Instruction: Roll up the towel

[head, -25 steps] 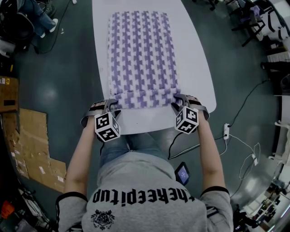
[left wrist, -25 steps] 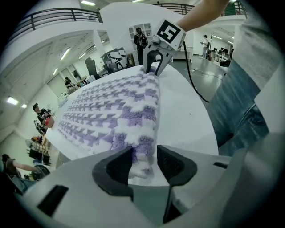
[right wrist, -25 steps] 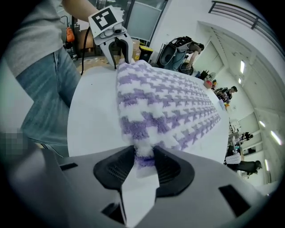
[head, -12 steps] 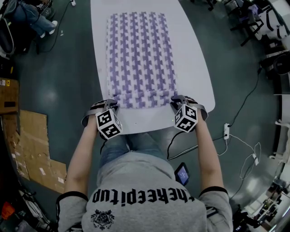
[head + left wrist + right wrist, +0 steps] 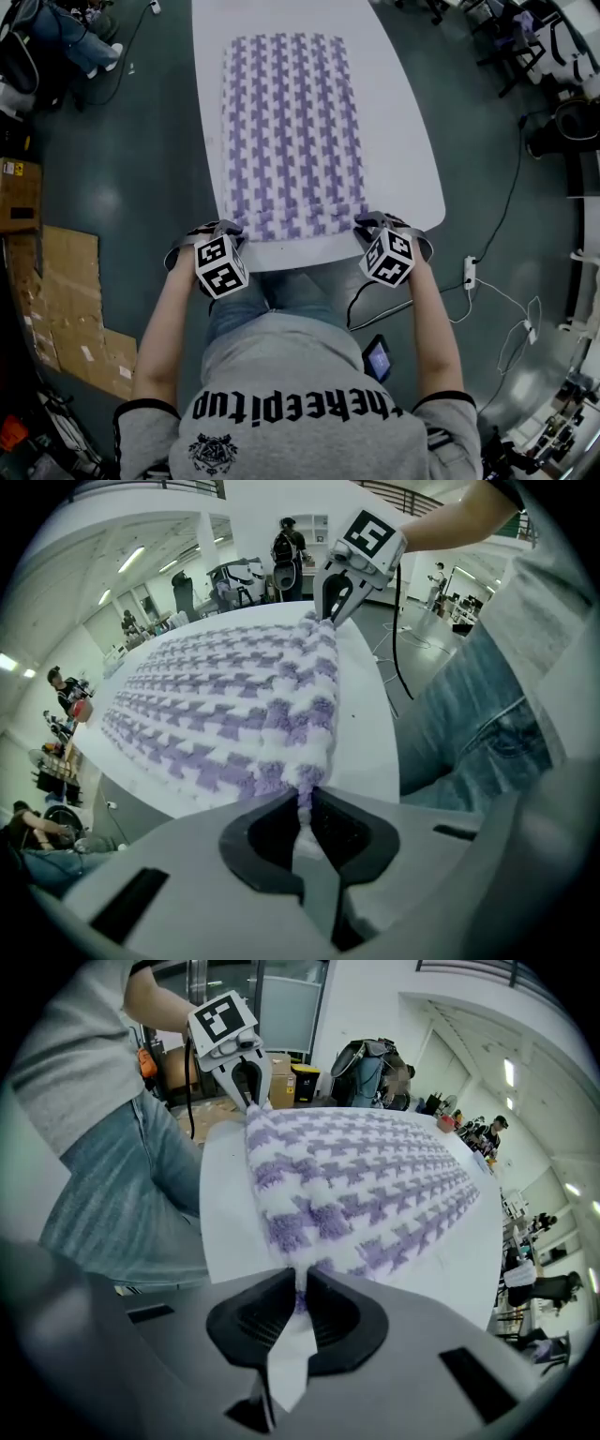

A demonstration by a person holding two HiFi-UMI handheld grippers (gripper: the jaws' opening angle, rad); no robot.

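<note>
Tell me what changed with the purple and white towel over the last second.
The left gripper and the right gripper, open before, closed on the near corners of the purple-and-white houndstooth terry towel. It remains spread out on the white table.

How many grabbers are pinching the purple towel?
2. The left gripper pinches the towel's near left corner; the right gripper pinches its near right corner. No other gripper is in view.

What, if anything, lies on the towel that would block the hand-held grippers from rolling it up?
Nothing visible does. The left hand-held gripper and the right hand-held gripper each pinch a near corner of the towel; beyond them it lies flat on the table, nothing on it.
</note>
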